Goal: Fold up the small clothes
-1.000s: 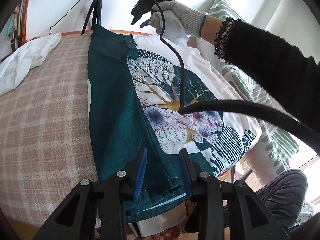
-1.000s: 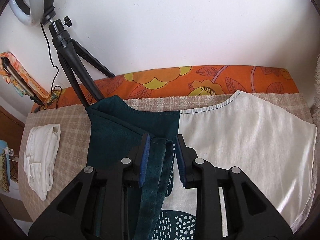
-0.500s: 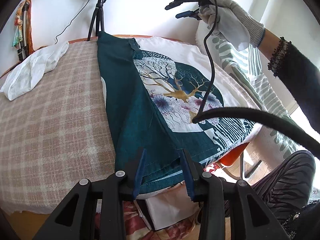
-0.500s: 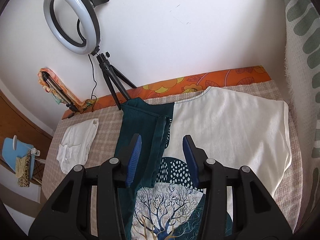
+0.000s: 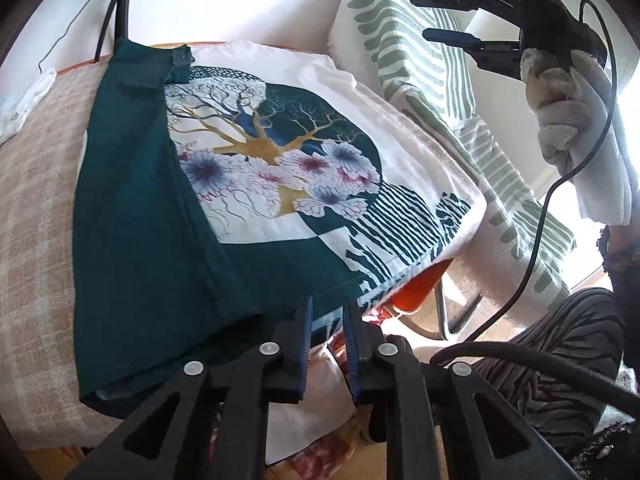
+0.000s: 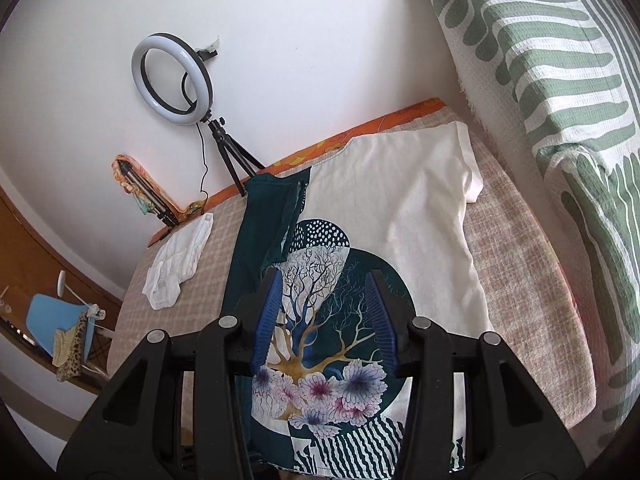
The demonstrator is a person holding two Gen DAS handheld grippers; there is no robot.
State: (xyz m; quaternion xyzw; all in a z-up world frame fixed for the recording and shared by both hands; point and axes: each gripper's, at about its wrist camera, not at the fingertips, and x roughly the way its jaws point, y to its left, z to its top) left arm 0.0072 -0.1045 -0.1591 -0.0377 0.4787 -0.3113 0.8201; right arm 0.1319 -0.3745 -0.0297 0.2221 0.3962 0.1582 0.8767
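A white T-shirt (image 5: 304, 136) with a tree-and-flower print lies flat on the checked table; it also shows in the right wrist view (image 6: 400, 208). Its left side, teal cloth (image 5: 136, 216), is folded over the front. My left gripper (image 5: 326, 312) is open and empty, just off the shirt's hem at the near table edge. My right gripper (image 6: 324, 312) is open and empty, held high above the shirt; it shows in the left wrist view (image 5: 444, 16) at the upper right.
A white folded garment (image 6: 180, 264) lies on the checked table cover (image 5: 36, 208) at the left. A ring light on a tripod (image 6: 176, 76) stands at the back. A green-striped cloth (image 6: 560, 92) hangs at the right.
My right gripper let go of the teal fold, opened, and rose up and away to the right. My left gripper released the hem and shifted right along the near edge.
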